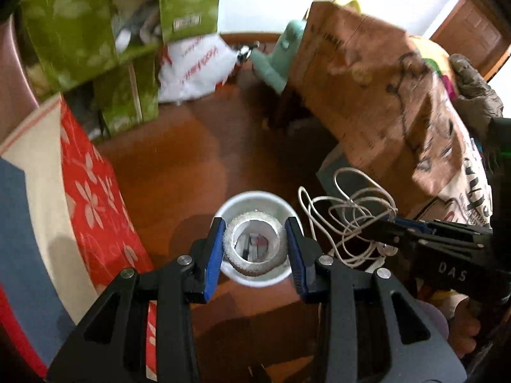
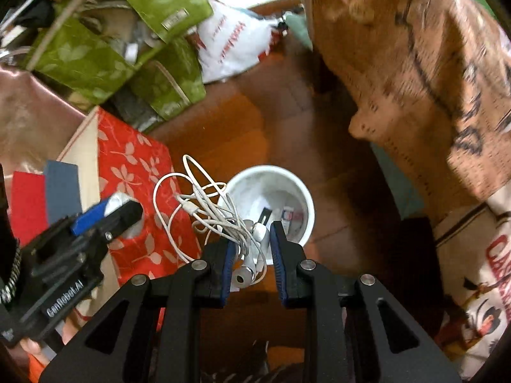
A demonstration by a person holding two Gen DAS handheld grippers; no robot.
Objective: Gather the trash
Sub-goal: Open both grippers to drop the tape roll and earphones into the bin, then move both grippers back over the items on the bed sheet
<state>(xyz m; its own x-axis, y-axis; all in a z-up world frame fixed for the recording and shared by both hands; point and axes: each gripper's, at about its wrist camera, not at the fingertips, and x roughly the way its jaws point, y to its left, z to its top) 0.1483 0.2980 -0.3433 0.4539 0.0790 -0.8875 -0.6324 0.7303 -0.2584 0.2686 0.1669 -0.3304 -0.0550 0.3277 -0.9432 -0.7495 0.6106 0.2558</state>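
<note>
A white cup-shaped bin (image 1: 255,202) stands on the brown wooden floor; it also shows in the right wrist view (image 2: 287,178) with scraps inside. My left gripper (image 1: 255,242) is shut on a silvery tape roll (image 1: 254,244) and holds it right above the bin's mouth. My right gripper (image 2: 252,249) is shut on a tangled white earphone cable (image 2: 204,204), held beside the bin's left rim; the cable also shows in the left wrist view (image 1: 348,214). The right gripper shows in the left wrist view (image 1: 388,225), and the left gripper in the right wrist view (image 2: 105,210).
A red floral box (image 1: 92,191) lies left of the bin. Green leaf-print bags (image 1: 95,32) and a white plastic bag (image 1: 194,67) sit at the back. A brown paper bag (image 1: 377,92) and printed bags (image 2: 472,271) crowd the right.
</note>
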